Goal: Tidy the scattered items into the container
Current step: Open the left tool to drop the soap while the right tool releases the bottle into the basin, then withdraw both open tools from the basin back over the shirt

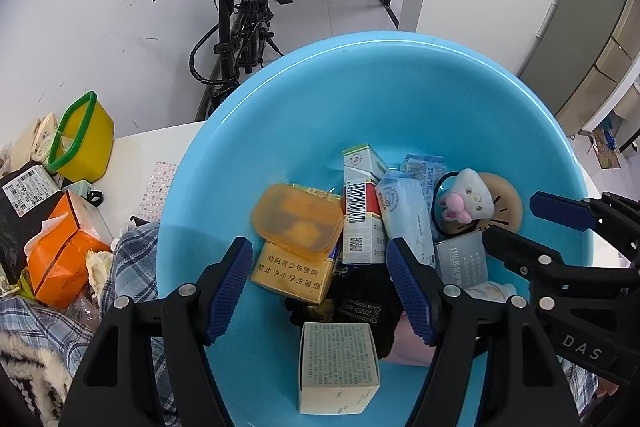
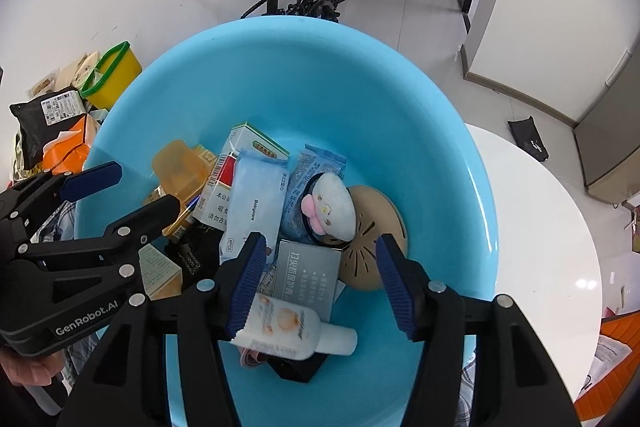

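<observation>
A large light-blue basin (image 1: 360, 99) (image 2: 320, 75) stands on a white table and holds several small items: an orange plastic case (image 1: 298, 219), a gold cigarette pack (image 1: 292, 275), a grey-white box (image 1: 338, 367), tissue packs (image 1: 408, 211) (image 2: 256, 203), a plush hair tie (image 1: 468, 201) (image 2: 330, 209), a tan round disc (image 2: 372, 239), a grey box (image 2: 308, 273) and a small white bottle (image 2: 296, 327). My left gripper (image 1: 320, 283) is open and empty above the basin's near left side. My right gripper (image 2: 322, 283) is open and empty above the bottle and grey box.
Left of the basin lie a yellow tub with a green rim (image 1: 82, 135), an orange packet (image 1: 60, 259), a labelled black parcel (image 2: 44, 119) and plaid cloth (image 1: 132, 267). The white table (image 2: 540, 227) extends to the right. A black bicycle (image 1: 236, 27) stands behind by the wall.
</observation>
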The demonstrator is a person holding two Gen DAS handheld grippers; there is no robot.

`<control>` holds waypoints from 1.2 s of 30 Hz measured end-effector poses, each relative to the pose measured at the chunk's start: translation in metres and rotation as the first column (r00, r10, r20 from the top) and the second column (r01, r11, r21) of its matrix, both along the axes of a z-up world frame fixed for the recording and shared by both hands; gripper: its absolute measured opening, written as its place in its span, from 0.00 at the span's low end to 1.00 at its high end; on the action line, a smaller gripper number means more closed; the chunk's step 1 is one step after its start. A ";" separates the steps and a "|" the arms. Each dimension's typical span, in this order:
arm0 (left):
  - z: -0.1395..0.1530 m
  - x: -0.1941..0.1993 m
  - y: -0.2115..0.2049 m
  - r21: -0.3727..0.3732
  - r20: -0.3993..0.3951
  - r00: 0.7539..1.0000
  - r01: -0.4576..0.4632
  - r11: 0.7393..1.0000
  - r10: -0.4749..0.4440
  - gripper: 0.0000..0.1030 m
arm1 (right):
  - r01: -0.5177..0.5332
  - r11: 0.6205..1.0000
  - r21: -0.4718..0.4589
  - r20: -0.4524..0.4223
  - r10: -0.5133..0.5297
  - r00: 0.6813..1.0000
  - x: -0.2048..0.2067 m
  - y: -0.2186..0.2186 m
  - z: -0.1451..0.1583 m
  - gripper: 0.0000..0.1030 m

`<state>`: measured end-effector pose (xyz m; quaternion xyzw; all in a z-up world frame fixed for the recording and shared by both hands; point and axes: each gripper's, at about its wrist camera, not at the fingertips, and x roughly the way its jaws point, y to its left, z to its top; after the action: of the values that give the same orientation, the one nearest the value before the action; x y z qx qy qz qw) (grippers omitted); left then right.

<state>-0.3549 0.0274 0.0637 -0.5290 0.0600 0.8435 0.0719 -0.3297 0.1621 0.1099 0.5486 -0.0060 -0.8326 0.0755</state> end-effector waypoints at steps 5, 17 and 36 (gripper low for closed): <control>-0.001 0.002 -0.002 0.010 0.007 1.000 -0.002 1.000 0.002 0.70 | 0.004 1.000 0.000 0.004 -0.004 1.000 0.000 0.004 -0.002 0.54; -0.002 0.004 -0.001 -0.008 -0.007 1.000 -0.005 1.000 0.005 0.76 | 0.033 0.999 -0.011 -0.008 -0.033 0.999 0.000 0.007 -0.003 0.73; 0.004 0.004 -0.025 0.053 -0.014 0.999 -0.043 0.998 0.044 0.84 | 0.045 0.998 -0.049 -0.005 -0.046 0.999 0.005 0.011 0.001 0.81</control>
<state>-0.3513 0.0024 0.0673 -0.5218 0.0268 0.8500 0.0670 -0.3246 0.1736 0.1113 0.5439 -0.0388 -0.8353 0.0700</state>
